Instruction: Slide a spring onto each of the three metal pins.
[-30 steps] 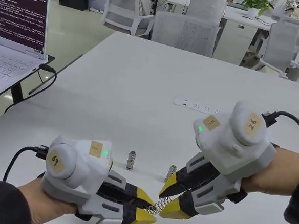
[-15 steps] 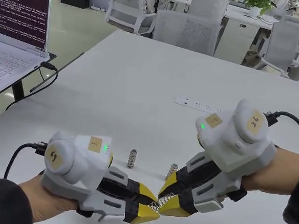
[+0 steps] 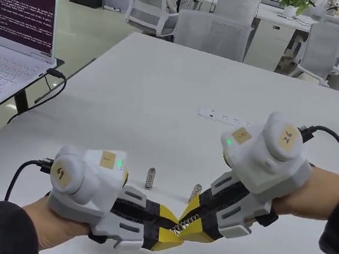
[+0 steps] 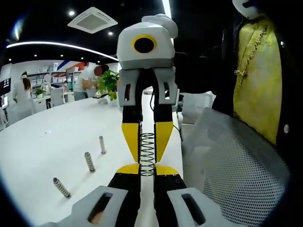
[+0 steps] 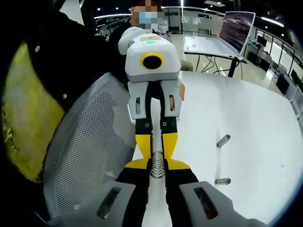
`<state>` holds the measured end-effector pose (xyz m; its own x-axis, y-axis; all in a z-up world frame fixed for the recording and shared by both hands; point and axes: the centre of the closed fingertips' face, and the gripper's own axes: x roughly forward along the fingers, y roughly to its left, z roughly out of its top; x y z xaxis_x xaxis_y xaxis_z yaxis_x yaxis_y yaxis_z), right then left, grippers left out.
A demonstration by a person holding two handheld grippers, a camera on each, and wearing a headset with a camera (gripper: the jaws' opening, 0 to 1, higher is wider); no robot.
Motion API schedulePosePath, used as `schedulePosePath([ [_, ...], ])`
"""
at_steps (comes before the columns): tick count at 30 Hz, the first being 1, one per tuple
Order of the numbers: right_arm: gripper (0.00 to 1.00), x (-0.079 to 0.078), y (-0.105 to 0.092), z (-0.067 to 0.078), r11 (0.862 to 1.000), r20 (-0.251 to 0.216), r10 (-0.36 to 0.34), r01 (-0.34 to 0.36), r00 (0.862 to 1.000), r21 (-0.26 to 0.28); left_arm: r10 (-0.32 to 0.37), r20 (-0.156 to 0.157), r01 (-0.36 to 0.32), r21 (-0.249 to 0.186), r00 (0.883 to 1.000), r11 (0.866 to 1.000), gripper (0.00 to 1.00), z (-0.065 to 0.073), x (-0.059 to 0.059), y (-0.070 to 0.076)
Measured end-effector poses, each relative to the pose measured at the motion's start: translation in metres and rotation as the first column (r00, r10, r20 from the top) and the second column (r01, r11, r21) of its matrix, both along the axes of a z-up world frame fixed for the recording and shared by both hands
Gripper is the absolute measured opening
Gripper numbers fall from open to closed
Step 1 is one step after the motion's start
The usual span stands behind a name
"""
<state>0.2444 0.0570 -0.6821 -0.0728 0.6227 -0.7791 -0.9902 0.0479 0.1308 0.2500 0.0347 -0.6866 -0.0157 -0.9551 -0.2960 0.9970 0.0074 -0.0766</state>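
A thin coiled wire spring is pinched at its ends by left gripper and right gripper, above the white table.

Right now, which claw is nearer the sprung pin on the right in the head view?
Right. The right claw sits just beside that pin; the left claw is farther back, both gripping one spring.

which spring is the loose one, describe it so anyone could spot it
On the white table, look at the near edge where the left claw and right claw meet tip to tip. The spring bridges their yellow tips, held off the surface, while the other springs stand on the table.
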Motion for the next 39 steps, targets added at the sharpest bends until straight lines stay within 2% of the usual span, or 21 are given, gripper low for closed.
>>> schedulePosePath([
  [11, 0.09, 0.0, -0.001, -0.001, 1.0, -0.006, -0.001, 0.001, 1.0, -0.011, -0.003, 0.0, 0.003, 0.0, 1.0, 1.0, 0.01, 0.0, 0.0, -0.001],
  [28, 0.08, 0.002, -0.004, -0.005, 0.997, 0.013, 0.021, -0.02, 1.0, -0.08, 0.008, 0.024, -0.008, 0.007, 1.0, 1.0, 0.04, -0.003, 0.001, -0.005],
  [32, 0.08, 0.003, -0.006, -0.006, 0.996, 0.016, 0.021, -0.019, 1.0, -0.09, 0.013, 0.025, -0.014, 0.011, 1.0, 1.0, 0.09, -0.004, 0.002, -0.004],
  [39, 0.08, 0.005, -0.01, -0.007, 0.995, 0.021, 0.015, -0.013, 1.0, -0.104, 0.029, 0.01, -0.029, 0.017, 1.0, 0.999, 0.21, -0.006, 0.002, -0.003],
])
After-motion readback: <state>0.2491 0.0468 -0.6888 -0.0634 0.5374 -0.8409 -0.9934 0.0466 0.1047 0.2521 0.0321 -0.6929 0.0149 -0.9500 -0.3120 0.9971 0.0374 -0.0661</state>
